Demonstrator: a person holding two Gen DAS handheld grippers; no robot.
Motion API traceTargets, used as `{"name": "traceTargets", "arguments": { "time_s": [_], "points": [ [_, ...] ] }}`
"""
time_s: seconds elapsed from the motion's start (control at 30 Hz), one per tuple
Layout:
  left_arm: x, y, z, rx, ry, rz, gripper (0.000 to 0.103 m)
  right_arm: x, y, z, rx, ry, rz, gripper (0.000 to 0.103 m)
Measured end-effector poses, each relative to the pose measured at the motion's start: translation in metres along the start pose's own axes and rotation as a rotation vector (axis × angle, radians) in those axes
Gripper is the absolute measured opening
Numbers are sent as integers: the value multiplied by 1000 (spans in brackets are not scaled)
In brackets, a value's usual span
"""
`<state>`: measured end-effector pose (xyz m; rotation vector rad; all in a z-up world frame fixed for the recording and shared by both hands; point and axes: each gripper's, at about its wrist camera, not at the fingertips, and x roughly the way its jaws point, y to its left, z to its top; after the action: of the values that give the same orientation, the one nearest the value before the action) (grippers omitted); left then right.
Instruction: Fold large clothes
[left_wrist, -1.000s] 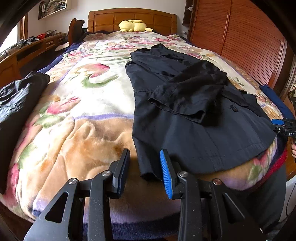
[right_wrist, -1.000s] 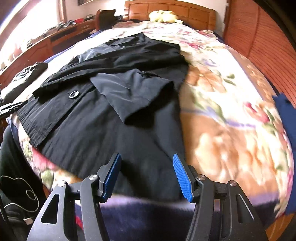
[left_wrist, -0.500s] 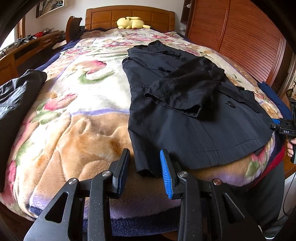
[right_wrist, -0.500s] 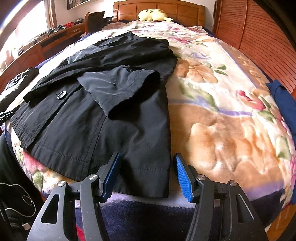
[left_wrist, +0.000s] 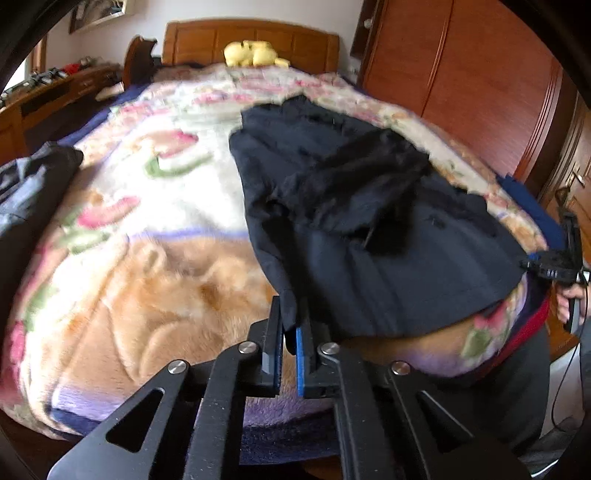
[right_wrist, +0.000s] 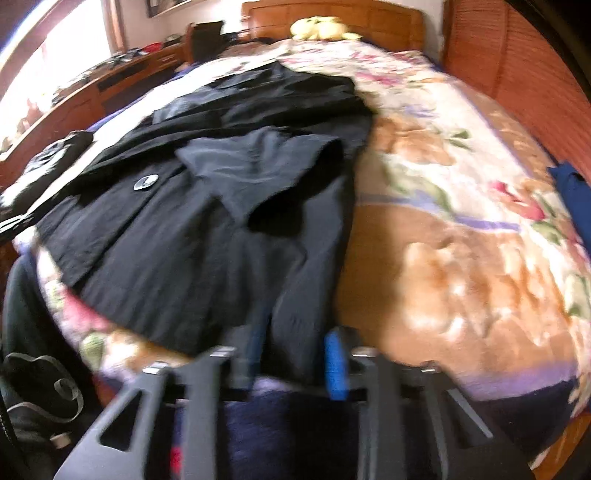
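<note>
black coat (left_wrist: 369, 229) lies on the bed (left_wrist: 155, 236). my left gripper (left_wrist: 289, 345) pinches its near hem corner; my right gripper (right_wrist: 295, 354) straddles the other, fingers apart. next: close right, lift both toward the far collar.

Motion blur smears my right gripper (right_wrist: 295, 354), so its grip on the coat (right_wrist: 229, 206) hem is unclear. The hem corner vanishes between my left gripper's (left_wrist: 290, 343) pads.

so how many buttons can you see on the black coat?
1. A large round button sits on the front panel of the black coat, left of the folded sleeve. Others may be hidden under folds or lost in blur.
</note>
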<state>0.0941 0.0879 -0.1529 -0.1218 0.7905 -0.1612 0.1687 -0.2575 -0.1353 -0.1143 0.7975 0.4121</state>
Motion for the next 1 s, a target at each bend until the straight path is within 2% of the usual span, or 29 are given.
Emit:
{"name": "traceTargets", "arguments": {
  "time_s": [0.03,0.13,0.37,0.53,0.8,1.0],
  "points": [
    [-10,-1,5,-2,-33,3,5,-2,2,1,0,6,26,11],
    [-42,-9,23,-3,-112,-13,5,-19,8,4,-16,-36,24,9],
    [-110,-47,55,104,-242,-21,5,-98,1,19,17,-231,62,9],
    [-160,-48,69,112,-332,-14,4,-157,0,17,8,-340,59,9],
    [-224,-50,58,119,-436,-28,4,-220,-2,-11,-1,-441,56,9],
    [-230,-47,51,123,-457,-6,4,-237,14,-39,-30,-467,43,9]
  ]
}}
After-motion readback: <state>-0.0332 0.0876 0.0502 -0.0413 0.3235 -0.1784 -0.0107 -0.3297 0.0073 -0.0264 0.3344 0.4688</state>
